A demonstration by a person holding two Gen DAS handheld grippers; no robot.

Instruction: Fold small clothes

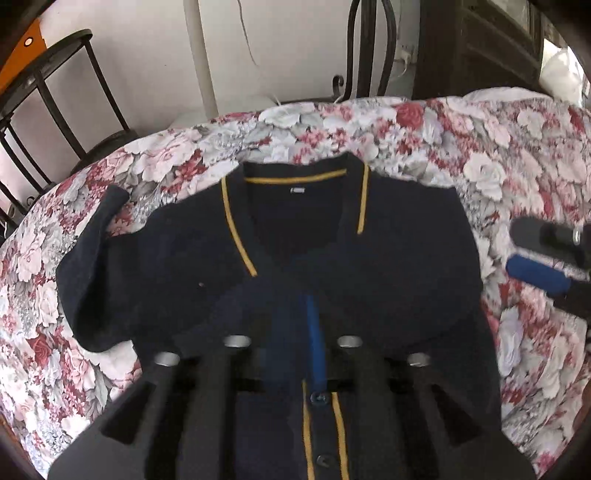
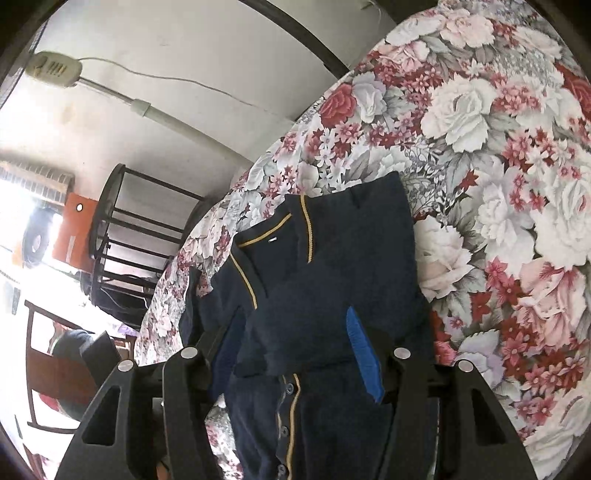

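A floral bedspread (image 1: pixel 424 133) carries a navy cardigan (image 1: pixel 177 258) with yellow trim, one side folded across its front. The left hand-held gripper (image 1: pixel 295 332) hovers partly open just above the cardigan's middle, gripping nothing. The right hand-held gripper (image 2: pixel 295 332) stands half open at the cardigan's folded edge, apparently empty.

Floral bedspread (image 1: pixel 424 133), white, pink and dark-red roses with grey leaves, covered the work surface and ran to its rounded far edge. Black metal rack (image 1: pixel 55 96) with curved bars stood beyond that edge at the left (also seen in the right wrist view (image 2: pixel 122 236)). Orange panel (image 2: pixel 75 229) with a small white disc sat behind the rack. White plastered wall (image 1: pixel 147 44) carried a pale pipe (image 1: pixel 201 59) and a thin wire (image 1: pixel 247 33). Beige wall fitting (image 2: pixel 51 68), cable attached. Dark wooden furniture (image 1: pixel 480 44) stood at far right.
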